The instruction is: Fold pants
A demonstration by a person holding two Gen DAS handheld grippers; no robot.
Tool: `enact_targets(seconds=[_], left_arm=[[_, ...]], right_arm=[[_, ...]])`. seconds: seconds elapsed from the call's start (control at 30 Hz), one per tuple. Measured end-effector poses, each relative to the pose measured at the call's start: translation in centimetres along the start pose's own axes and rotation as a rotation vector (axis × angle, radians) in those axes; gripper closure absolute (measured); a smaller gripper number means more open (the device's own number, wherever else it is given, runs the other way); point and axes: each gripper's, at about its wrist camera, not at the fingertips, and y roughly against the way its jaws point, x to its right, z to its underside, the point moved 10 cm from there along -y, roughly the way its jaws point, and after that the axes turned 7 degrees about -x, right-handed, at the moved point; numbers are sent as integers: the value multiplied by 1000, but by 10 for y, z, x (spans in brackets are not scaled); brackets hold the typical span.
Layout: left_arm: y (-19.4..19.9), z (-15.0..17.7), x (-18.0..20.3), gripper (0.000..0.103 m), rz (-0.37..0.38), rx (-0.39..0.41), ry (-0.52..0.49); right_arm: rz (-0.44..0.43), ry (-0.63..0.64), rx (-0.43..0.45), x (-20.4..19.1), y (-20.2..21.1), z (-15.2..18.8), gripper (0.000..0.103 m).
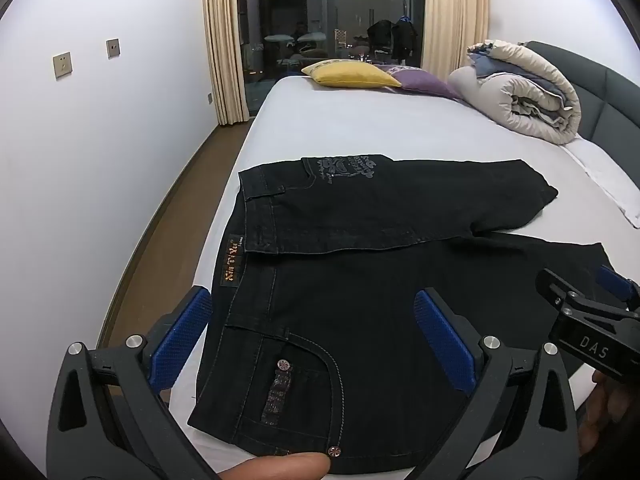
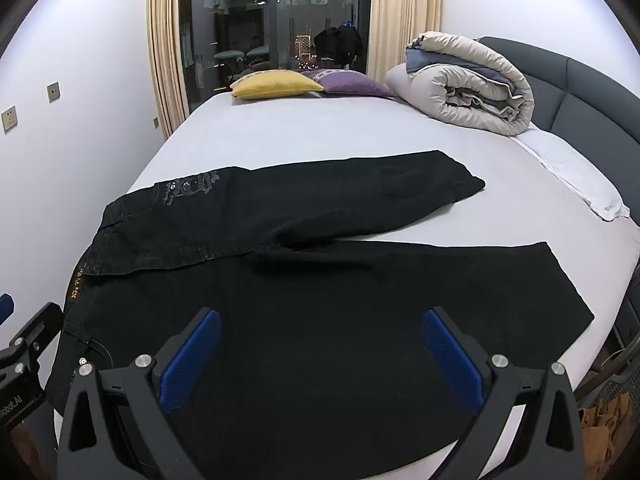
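Black jeans (image 1: 360, 280) lie flat on the white bed (image 1: 360, 128), waistband to the left, two legs spread to the right. The far leg (image 2: 320, 196) angles away; the near leg (image 2: 400, 300) runs right toward the bed edge. My left gripper (image 1: 312, 328) is open, hovering over the waistband and front pocket, empty. My right gripper (image 2: 320, 344) is open over the near leg's thigh, empty; it also shows at the right of the left wrist view (image 1: 588, 312). A fingertip (image 1: 280, 466) shows at the bottom edge.
A rolled duvet (image 2: 468, 84) sits at the far right by the grey headboard (image 2: 580, 84). Yellow (image 2: 276, 84) and purple (image 2: 352, 82) pillows lie at the far end before a dark window. A white wall (image 1: 100, 140) and floor strip run along the left.
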Motion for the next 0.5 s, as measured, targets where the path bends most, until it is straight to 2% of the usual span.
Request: enact_targets(seconds=[0.3, 0.33, 0.5], left_arm=[[3, -3, -1, 0, 15, 15, 7], [4, -2, -1, 0, 16, 18, 12], [4, 1, -3, 0, 18, 21, 11]], right_arm=[[-25, 13, 15, -7, 5, -2, 0], [-4, 15, -1, -4, -3, 1, 0], [-10, 23, -8, -4, 1, 6, 0]])
